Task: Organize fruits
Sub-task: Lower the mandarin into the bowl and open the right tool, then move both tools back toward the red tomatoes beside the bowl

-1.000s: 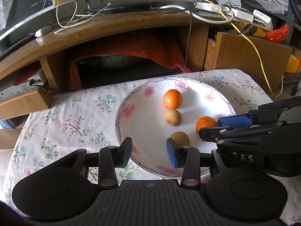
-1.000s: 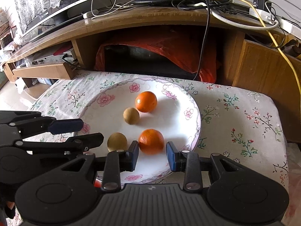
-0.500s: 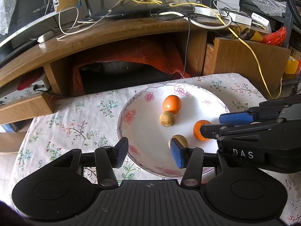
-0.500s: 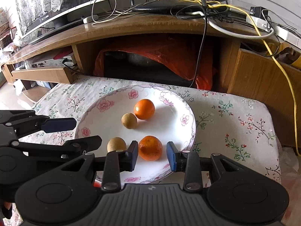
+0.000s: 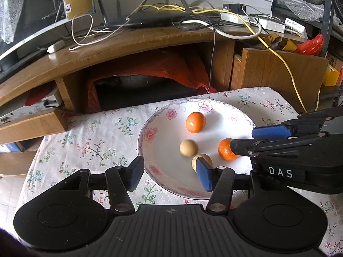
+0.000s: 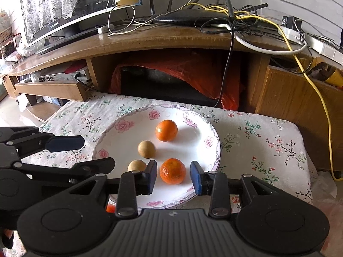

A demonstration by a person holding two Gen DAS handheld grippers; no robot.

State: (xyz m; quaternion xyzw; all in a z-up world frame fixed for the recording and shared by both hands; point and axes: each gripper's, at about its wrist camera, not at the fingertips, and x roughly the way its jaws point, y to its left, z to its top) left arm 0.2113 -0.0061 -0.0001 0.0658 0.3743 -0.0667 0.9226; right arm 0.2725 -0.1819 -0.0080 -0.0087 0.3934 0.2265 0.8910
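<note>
1. Your left gripper (image 5: 169,174) is wide open, holding nothing, low over the plate's (image 5: 150,147) near-left rim.
2. Its right finger (image 5: 203,176) sits in front of the near tan fruit (image 5: 201,159); whether they touch, can't tell. Left finger (image 5: 136,172) is outside the rim, over the cloth (image 5: 96,137).
3. Your right gripper (image 6: 172,177) is open too, jaws either side of the near orange (image 6: 172,170), small gap on each side, not gripping.
4. In the right view, the plate (image 6: 211,154) sits mid-table on the floral cloth (image 6: 268,145), closer to the far edge.
5. Four fruits on the plate: far orange (image 6: 166,130) toward the far rim, tan fruit (image 6: 146,149) at centre, near tan fruit (image 6: 136,165) and near orange along the near rim.
6. Far orange (image 5: 195,122) and centre tan fruit (image 5: 188,147) are apart; the two tan ones are close together.
7. In the left view, near orange (image 5: 226,150) is partly hidden behind your right gripper (image 5: 242,140).
8. Wooden desk (image 6: 150,40) with tangled cables (image 6: 225,19) stands behind the table.
</note>
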